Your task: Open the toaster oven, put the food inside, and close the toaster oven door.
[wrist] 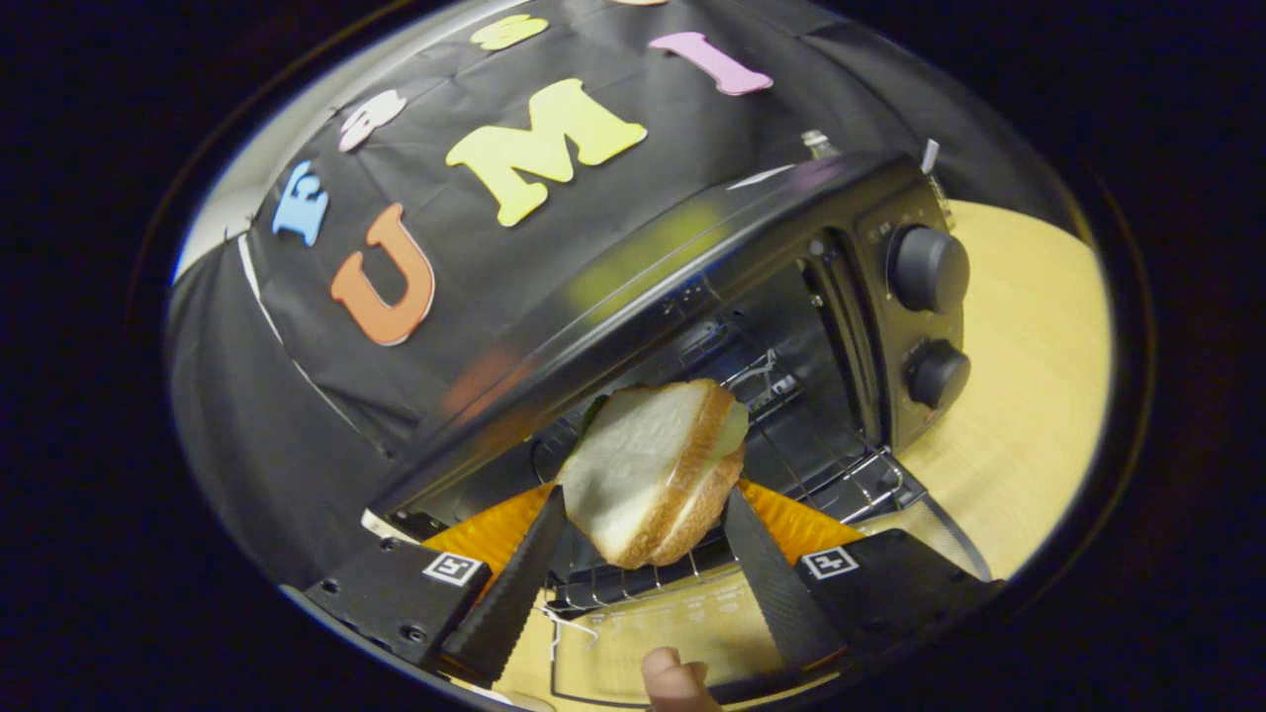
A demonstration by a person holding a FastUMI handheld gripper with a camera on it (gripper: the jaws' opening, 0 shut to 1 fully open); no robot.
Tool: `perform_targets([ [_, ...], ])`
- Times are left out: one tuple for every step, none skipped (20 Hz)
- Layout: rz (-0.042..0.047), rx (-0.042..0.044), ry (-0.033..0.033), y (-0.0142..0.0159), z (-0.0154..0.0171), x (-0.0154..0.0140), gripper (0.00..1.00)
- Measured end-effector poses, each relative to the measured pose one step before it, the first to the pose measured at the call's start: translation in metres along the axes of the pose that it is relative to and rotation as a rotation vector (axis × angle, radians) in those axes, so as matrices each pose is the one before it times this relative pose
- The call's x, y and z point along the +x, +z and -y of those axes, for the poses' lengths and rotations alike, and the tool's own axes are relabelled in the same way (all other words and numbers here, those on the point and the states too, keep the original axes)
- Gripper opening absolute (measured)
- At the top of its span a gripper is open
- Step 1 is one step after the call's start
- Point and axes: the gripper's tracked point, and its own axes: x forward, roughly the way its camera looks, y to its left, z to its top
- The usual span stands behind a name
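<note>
Both fingers clamp the sandwich; toaster oven open.

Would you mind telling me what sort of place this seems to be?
Likely a staged kitchen booth: an open toaster oven sits on a pale wooden table before a black cloth wall, while the gripper holds a sandwich.

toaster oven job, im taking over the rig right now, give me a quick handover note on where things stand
Tongs: shut on the sandwich, both fingers pressing its sides, holding it tilted on edge.
Toaster oven: on the wooden table, door already dropped open below the tongs, a fingertip near its edge.
Sandwich: just at the oven mouth, above the front of the wire rack, not yet resting on it.
Done: door opened, sandwich picked up and brought to the opening.
Left: move the sandwich further in, set it on the rack, release, pull the tongs out, close the door.
</note>
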Motion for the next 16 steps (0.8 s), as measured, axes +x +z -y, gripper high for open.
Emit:
perform_targets([
  [-0.00102, -0.04162, -0.01997, -0.00175, 0.00101, -0.00318, 1.00],
  [-0.00013, -0.04197, -0.02050, -0.00071, 0.00247, -0.00369, 1.00],
  [0.01004, -0.04035, -0.01341, -0.00178, 0.00083, -0.00485, 1.00],
  [0.01794, -0.04767, -0.01182, 0.00082, -0.00018, -0.00394, 1.00],
  [0.01299, -0.05448, -0.00763, -0.00018, -0.00055, -0.00686, 1.00],
  [0.01962, -0.05057, 0.00519, -0.00007, -0.00277, -0.00779, 1.00],
  [0.01127, -0.05216, -0.00950, -0.00353, 0.00003, -0.00856, 1.00],
  [0.00473, -0.04821, -0.01008, -0.00584, 0.00077, -0.01054, 1.00],
  [0.00864, -0.03780, 0.00049, -0.00668, -0.00251, -0.00956, 1.00],
  [0.00333, -0.04010, -0.00196, -0.00785, -0.00143, -0.00926, 1.00],
  [-0.00468, -0.03038, -0.01357, -0.01271, 0.00233, -0.01035, 1.00],
  [-0.00385, -0.02118, -0.01946, -0.01086, 0.00195, -0.00810, 1.00],
  [-0.00450, -0.01630, -0.00904, -0.01020, -0.00002, -0.00811, 1.00],
  [-0.00225, -0.00336, -0.00718, -0.00920, 0.00053, -0.00644, 1.00],
  [-0.00035, 0.00399, -0.00697, -0.00998, 0.00102, -0.00743, 1.00],
  [-0.01225, 0.01195, -0.00964, -0.00909, 0.00151, -0.00533, 1.00],
])
